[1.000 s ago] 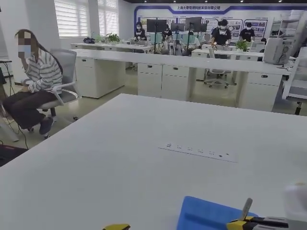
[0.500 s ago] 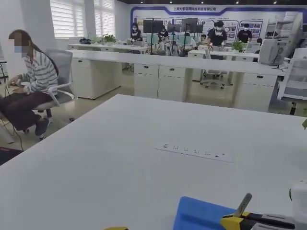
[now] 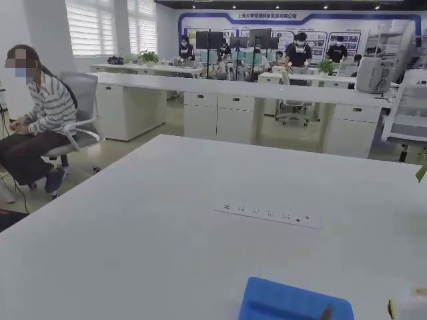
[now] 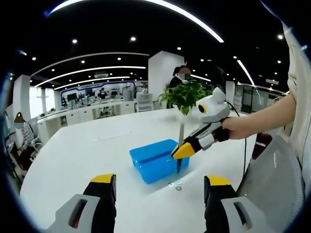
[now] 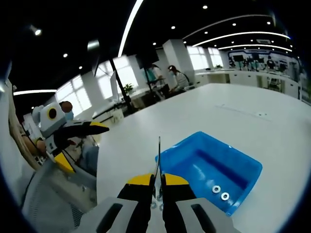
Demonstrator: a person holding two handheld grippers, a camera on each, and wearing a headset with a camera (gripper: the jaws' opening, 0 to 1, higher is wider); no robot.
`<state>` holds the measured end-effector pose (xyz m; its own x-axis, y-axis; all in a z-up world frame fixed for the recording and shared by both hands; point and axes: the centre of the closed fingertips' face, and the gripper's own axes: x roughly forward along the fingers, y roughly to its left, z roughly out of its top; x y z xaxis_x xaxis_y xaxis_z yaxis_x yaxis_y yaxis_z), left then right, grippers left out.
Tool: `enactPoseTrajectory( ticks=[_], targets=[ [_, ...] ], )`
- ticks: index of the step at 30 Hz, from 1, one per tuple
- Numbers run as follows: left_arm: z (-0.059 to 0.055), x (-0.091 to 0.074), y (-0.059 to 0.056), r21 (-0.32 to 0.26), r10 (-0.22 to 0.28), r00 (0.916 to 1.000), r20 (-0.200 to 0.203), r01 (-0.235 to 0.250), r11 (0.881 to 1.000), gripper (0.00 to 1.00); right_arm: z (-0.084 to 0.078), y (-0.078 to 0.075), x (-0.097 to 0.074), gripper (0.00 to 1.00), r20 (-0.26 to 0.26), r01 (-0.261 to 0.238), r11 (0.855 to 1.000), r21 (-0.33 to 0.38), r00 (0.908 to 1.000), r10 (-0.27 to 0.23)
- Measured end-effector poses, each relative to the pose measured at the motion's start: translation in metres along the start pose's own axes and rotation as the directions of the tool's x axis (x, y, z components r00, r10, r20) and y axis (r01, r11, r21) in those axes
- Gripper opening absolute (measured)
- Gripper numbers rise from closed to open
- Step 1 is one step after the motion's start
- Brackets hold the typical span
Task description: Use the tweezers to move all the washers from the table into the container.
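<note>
since the small flat metal washers are light, thin and slick, best pinch one across the ring. right gripper is clamped on the slim metal tweezers, tips just above the loose washers, beside the blue plastic container. two more washers lie inside it. left gripper spread wide, holding nothing.

Nothing clearly legible
Line of Chinese characters atop the blue-framed wall board at the room's far end, too small to read.
</note>
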<state>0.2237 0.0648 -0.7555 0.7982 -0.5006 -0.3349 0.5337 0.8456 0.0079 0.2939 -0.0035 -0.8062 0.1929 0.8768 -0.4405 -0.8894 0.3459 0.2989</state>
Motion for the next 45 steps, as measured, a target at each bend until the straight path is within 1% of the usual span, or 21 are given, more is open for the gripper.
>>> enactPoseTrajectory(
  ticks=[3, 5, 6, 7, 12, 18, 23, 28, 32, 34, 37, 40, 42, 45],
  targets=[
    [0.000, 0.000, 0.000, 0.001, 0.001, 1.0000, 0.000, -0.001, 1.000, 0.74, -0.008, -0.002, 0.003, 0.04, -0.026, 0.010, 1.000, -0.002, 0.9996, -0.010],
    [0.000, 0.000, 0.000, -0.003, 0.001, 1.0000, 0.002, -0.001, 1.000, 0.74, -0.012, -0.003, 0.005, 0.03, -0.043, 0.020, 0.999, -0.029, 0.9989, -0.021],
    [0.000, 0.000, 0.000, -0.007, -0.001, 1.0000, 0.003, 0.001, 1.000, 0.73, -0.021, -0.003, 0.009, 0.03, -0.074, 0.021, 0.997, -0.068, 0.9969, -0.026],
    [0.001, 0.000, 0.000, -0.008, -0.001, 1.0000, 0.004, 0.001, 1.000, 0.73, -0.023, -0.003, 0.010, 0.03, -0.078, 0.017, 0.998, -0.059, 0.9967, -0.021],
    [0.001, -0.001, 0.001, -0.008, 0.001, 1.0000, 0.006, -0.001, 1.000, 0.73, -0.026, -0.002, 0.012, 0.03, -0.082, 0.012, 0.999, -0.039, 0.9965, -0.015],
    [0.001, -0.001, 0.001, -0.007, 0.001, 1.0000, 0.006, -0.001, 1.000, 0.73, -0.025, -0.004, 0.011, 0.04, -0.081, 0.021, 0.998, -0.051, 0.9964, -0.025],
    [0.001, -0.001, 0.001, -0.010, 0.001, 1.0000, 0.009, -0.001, 1.000, 0.73, -0.024, -0.005, 0.010, 0.04, -0.086, 0.017, 0.998, -0.055, 0.9961, -0.022],
    [0.001, -0.001, 0.001, -0.011, 0.001, 1.0000, 0.009, -0.001, 1.000, 0.73, -0.026, -0.001, 0.012, 0.04, -0.085, 0.005, 0.999, -0.049, 0.9963, -0.010],
    [0.001, -0.001, 0.001, -0.011, 0.004, 1.0000, 0.008, -0.004, 1.000, 0.72, -0.027, 0.001, 0.013, 0.04, -0.096, -0.001, 0.997, -0.078, 0.9953, -0.007],
    [0.001, -0.001, 0.001, -0.010, 0.003, 1.0000, 0.009, -0.003, 1.000, 0.72, -0.028, 0.003, 0.013, 0.04, -0.103, -0.003, 0.994, -0.108, 0.9946, -0.008],
    [0.001, -0.001, 0.001, -0.008, 0.004, 1.0000, 0.007, -0.004, 1.000, 0.72, -0.029, 0.006, 0.013, 0.04, -0.116, -0.011, 0.986, -0.166, 0.9932, -0.009],
    [0.001, -0.001, 0.001, -0.008, 0.004, 1.0000, 0.006, -0.003, 1.000, 0.72, -0.030, 0.011, 0.014, 0.04, -0.135, -0.026, 0.973, -0.229, 0.9908, -0.006],
    [0.001, -0.001, 0.001, -0.007, 0.004, 1.0000, 0.009, -0.003, 1.000, 0.72, -0.031, 0.014, 0.015, 0.04, -0.141, -0.032, 0.968, -0.247, 0.9899, -0.004],
    [0.001, -0.001, 0.001, -0.006, 0.004, 1.0000, 0.005, -0.004, 1.000, 0.72, -0.032, 0.015, 0.016, 0.04, -0.144, -0.034, 0.965, -0.260, 0.9895, -0.004]
  ],
)
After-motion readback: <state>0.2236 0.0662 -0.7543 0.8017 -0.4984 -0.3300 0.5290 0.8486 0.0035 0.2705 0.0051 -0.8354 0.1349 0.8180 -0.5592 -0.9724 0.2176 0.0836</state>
